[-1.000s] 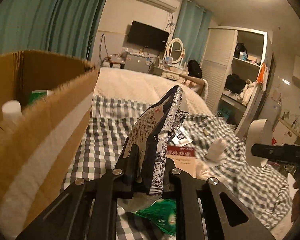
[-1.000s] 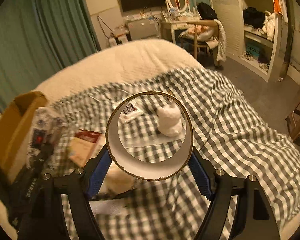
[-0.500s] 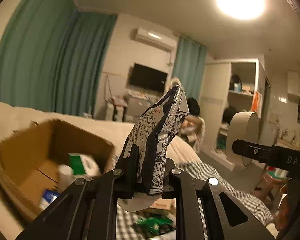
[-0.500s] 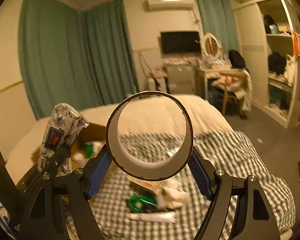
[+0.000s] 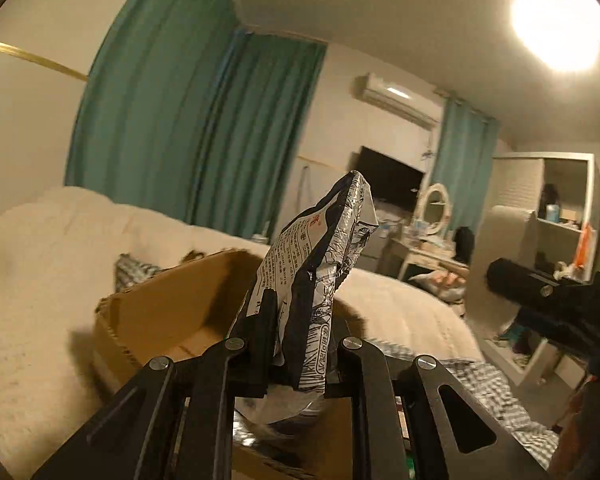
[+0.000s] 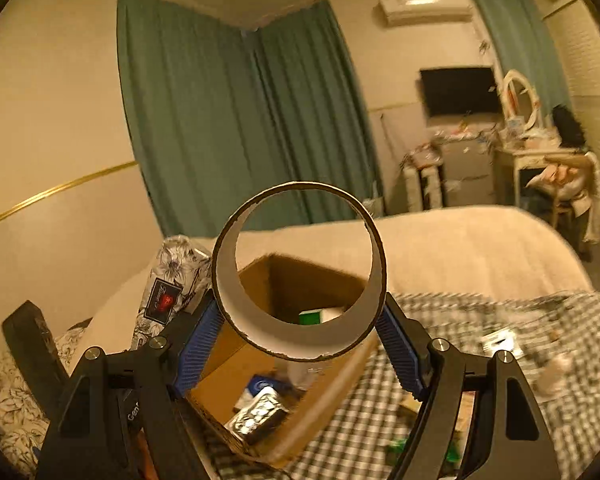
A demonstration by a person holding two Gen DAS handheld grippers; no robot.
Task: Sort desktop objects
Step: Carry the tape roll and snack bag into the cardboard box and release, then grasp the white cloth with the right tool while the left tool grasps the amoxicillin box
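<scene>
My left gripper (image 5: 300, 356) is shut on a crinkled silver-and-black snack bag (image 5: 320, 272), held upright above the open cardboard box (image 5: 168, 320). My right gripper (image 6: 300, 320) is shut on a white tape ring (image 6: 300, 344), clamped between blue pads (image 6: 198, 344), above the same cardboard box (image 6: 300, 280). Inside the box lie a green packet (image 6: 312, 317), a blue item and a silver foil pack (image 6: 260, 412). The snack bag (image 6: 172, 280) shows at the left of the right wrist view. The tape ring (image 5: 496, 264) and right gripper appear at the right of the left wrist view.
The box stands on a bed with a cream blanket (image 5: 40, 280) and a grey checked cover (image 6: 500, 360) strewn with small items. Green curtains (image 6: 240, 120), a wall-mounted TV (image 6: 458, 90), a dresser with an oval mirror (image 6: 518, 94) and a white shelf unit (image 5: 560, 208) are behind.
Both grippers have risen and swung left from over the checked cover to above the cardboard box, still carrying the snack bag and the tape ring.
</scene>
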